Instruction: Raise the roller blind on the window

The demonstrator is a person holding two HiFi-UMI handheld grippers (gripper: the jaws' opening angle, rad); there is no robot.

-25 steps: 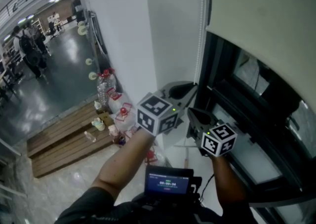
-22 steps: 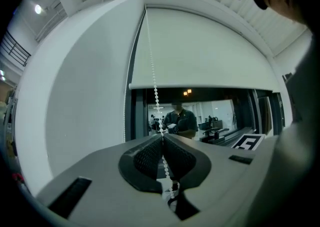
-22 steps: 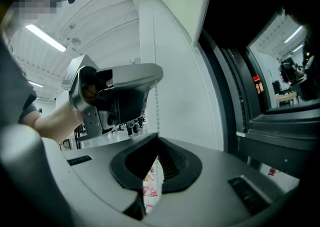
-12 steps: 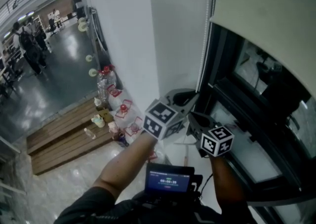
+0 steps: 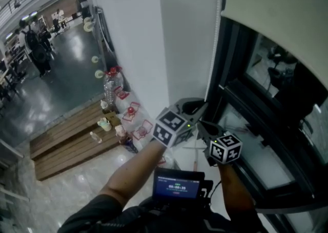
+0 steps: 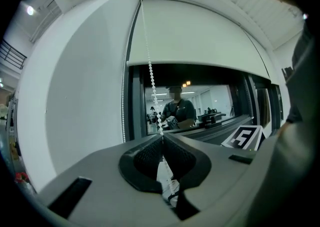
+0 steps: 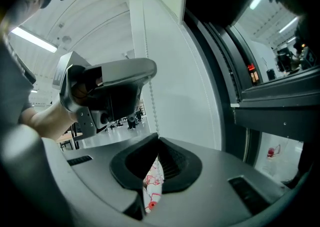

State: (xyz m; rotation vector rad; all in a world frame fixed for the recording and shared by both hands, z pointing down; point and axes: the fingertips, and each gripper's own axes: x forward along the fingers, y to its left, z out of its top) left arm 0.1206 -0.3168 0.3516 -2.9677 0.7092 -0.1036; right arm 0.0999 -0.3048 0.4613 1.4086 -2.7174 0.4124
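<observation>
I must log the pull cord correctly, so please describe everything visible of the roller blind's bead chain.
The bead chain is a thin string of small white beads, plastic by its look. It hangs from the upper left corner of the roller blind, beside the dark window frame, and looks taut. The left gripper and the right gripper are each shut on it. Another strand hangs free along the frame.
</observation>
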